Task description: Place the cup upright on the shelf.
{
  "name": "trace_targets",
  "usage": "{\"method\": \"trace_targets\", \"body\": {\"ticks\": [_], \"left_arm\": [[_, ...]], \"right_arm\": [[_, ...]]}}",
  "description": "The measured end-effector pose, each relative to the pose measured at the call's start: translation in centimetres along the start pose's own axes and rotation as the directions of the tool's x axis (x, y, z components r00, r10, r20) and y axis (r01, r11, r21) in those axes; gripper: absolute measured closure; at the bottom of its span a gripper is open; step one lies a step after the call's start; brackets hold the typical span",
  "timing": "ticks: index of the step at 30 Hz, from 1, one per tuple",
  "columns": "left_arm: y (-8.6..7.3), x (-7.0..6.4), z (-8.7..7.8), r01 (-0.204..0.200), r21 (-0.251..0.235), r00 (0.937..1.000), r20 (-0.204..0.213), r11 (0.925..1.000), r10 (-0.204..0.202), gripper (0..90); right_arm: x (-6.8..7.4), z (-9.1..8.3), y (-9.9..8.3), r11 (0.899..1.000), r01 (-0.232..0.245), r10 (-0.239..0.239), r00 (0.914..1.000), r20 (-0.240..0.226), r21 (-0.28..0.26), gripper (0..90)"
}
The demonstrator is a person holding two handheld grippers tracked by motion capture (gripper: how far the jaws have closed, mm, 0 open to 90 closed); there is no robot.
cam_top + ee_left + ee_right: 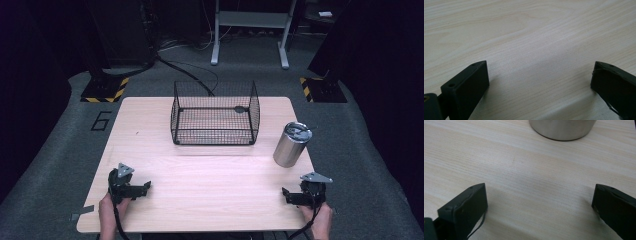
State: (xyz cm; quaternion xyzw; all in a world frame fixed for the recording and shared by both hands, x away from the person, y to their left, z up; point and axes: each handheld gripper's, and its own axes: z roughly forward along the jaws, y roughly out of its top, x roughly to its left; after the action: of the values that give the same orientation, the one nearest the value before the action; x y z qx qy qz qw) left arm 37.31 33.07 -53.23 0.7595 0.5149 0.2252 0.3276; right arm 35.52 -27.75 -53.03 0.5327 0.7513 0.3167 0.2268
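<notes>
grey carpet surrounds a pale wooden table (200, 170), with dark stands and a light metal frame on the floor beyond its far edge. all positions below are referenced to the wire basket (215, 114), a black mesh container with an open top, standing upright on the far centre of the table.

steel tumbler (292, 145): located to the right of the basket and slightly nearer the person, well apart from its mesh wall. it stands on the table with a lid on top. in the right gripper view its rounded base (562, 129) rests on the wood ahead of the jaws, not touching them.

left gripper (131, 188): located near and to the left of the basket, close to the table's near edge, held by a hand (107, 210). in the left gripper view (540, 77) the jaws stand wide apart with bare wood between them: released, grasping nothing.

right gripper (299, 196): located near and to the right of the basket, just on the near side of the tumbler. in the right gripper view (540, 198) the jaws are spread wide over bare wood: released, grasping nothing.
</notes>
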Motion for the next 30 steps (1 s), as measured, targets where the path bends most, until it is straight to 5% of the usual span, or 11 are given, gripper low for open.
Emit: {"method": "trace_targets", "body": {"ticks": [12,30], "left_arm": [[-0.04,-0.02,0.01,0.002,-0.005,1.0000,-0.006,1.0000,-0.002,1.4],[-0.05,-0.07,0.00,0.007,-0.006,0.9999,-0.010,1.0000,-0.007,1.4]], "right_arm": [[-0.10,0.01,0.02,1.000,0.015,-0.015,0.9999,0.001,-0.001,0.0],[0.29,0.08,0.56,0.999,-0.037,0.036,0.9993,0.008,0.030,0.0]]}}
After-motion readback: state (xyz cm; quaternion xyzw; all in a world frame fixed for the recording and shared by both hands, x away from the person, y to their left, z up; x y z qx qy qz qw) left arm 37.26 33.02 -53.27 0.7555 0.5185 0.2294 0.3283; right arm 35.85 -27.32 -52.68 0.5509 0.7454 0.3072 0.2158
